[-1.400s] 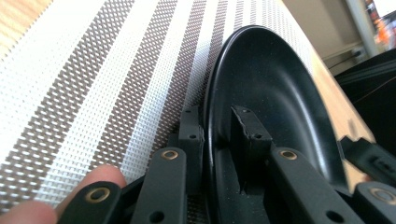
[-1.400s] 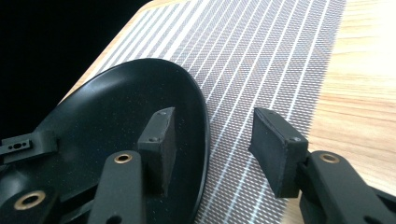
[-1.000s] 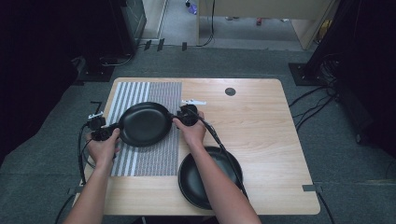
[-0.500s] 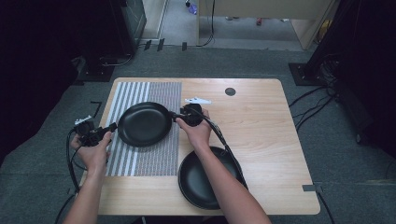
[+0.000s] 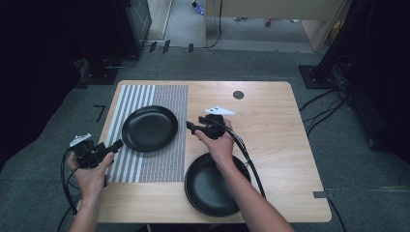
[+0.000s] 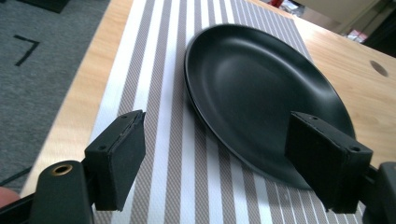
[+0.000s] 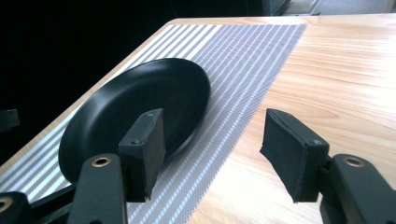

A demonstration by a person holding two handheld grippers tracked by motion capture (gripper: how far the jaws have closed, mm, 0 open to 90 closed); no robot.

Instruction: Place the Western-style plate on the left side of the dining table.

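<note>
Now round black shallow plate (image 5: 149,128) rests on grey-striped placemat (image 5: 145,164), released. Left tongs (image 5: 116,145) and right tongs (image 5: 190,127) gape empty beside plate. Likely next: second black dish (image 5: 208,186) near table (image 5: 270,145) front.

Black plate (image 5: 149,128), second black plate (image 5: 211,186), grey-and-white striped mat (image 5: 145,162), light wooden table (image 5: 275,135), black jaws
</note>
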